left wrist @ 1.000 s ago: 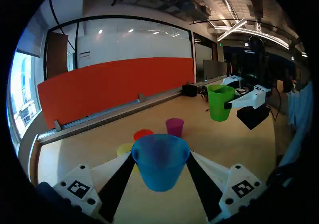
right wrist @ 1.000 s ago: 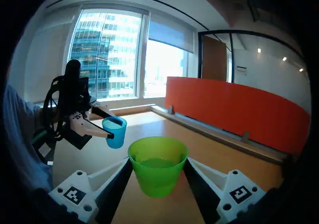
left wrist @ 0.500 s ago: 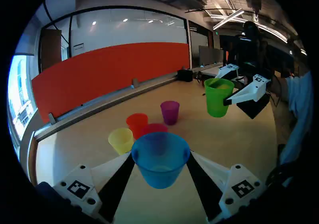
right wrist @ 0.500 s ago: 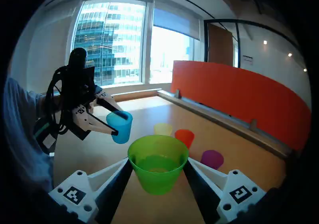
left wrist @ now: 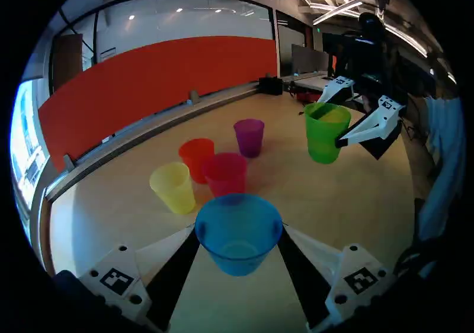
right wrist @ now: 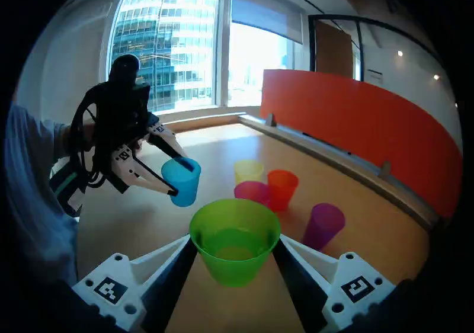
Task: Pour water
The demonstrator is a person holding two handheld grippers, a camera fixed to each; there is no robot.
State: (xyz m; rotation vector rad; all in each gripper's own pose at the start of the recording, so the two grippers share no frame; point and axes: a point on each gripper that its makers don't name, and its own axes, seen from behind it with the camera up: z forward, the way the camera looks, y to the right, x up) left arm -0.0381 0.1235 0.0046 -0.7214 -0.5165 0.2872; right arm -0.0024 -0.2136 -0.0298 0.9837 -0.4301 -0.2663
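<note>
In the left gripper view, my left gripper (left wrist: pixel 239 238) is shut on a translucent blue cup (left wrist: pixel 239 233), held upright above the table. Farther right, the green cup (left wrist: pixel 324 133) hangs in the right gripper's fingers (left wrist: pixel 368 130). In the right gripper view, my right gripper (right wrist: pixel 234 250) is shut on that green cup (right wrist: pixel 234 247), upright, with a little liquid showing at its bottom. To the left there, the left gripper (right wrist: pixel 155 170) holds the blue cup (right wrist: pixel 182 181), tilted slightly. Both cups are in the air, apart from each other.
Four cups stand on the wooden table (left wrist: pixel 332 197): yellow (left wrist: pixel 173 186), red-orange (left wrist: pixel 196 157), pink-red (left wrist: pixel 226 173) and purple (left wrist: pixel 249 137). An orange partition (left wrist: pixel 148 87) runs along the table's far edge. A person's sleeve (right wrist: pixel 29 197) is at the left of the right gripper view.
Both gripper views have tipped downward, so the cups on the table now show fully. The green and blue cups have stayed held and come lower toward the table.
</note>
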